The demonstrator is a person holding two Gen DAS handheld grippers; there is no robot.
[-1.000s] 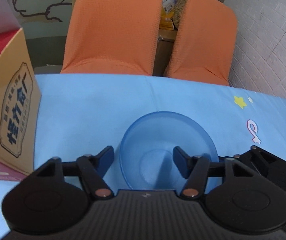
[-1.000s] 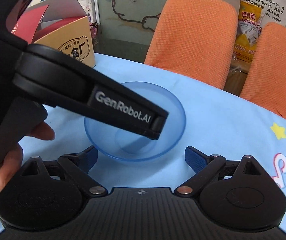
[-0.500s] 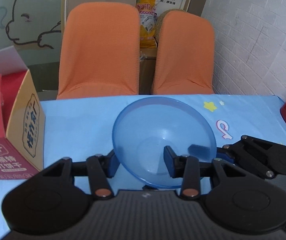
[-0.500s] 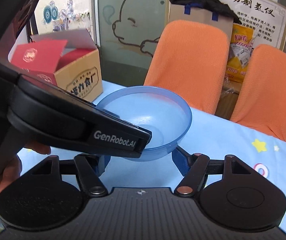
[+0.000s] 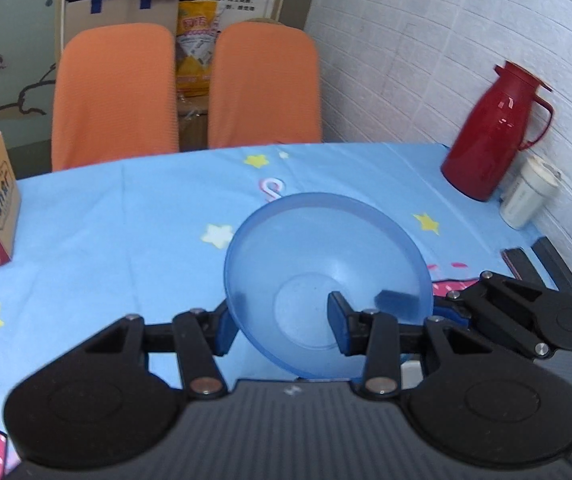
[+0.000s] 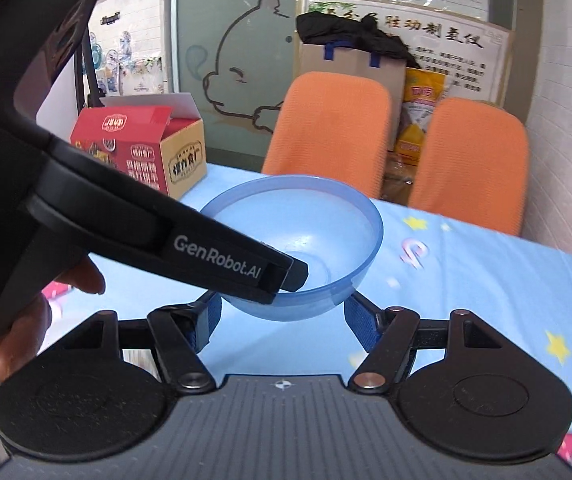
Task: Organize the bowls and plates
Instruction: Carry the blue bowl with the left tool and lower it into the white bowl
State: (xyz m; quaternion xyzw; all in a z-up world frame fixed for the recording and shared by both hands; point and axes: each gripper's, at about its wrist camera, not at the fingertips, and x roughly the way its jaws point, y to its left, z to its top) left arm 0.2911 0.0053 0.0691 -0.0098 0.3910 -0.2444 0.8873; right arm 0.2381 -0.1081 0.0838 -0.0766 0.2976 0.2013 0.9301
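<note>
**Blue bowl aloft, no stack in sight**

We carry the blue bowl [image 5: 328, 276] above the surface [image 5: 125, 224], our left claw [image 5: 281, 326] pinched on its near wall, one finger inside. Our right claw [image 6: 281, 320] gapes beneath, gripping nothing. A red jug [image 5: 494, 132] stands at two o'clock. Sorting looks barely begun; no plates show.

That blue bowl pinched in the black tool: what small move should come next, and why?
Probably carry it a little further toward the right side and lower it gently. The left gripper is shut on the blue bowl at its near rim, one finger inside, one outside, and the bowl hangs above the blue tablecloth. The right gripper is open beneath it, holding nothing.
</note>
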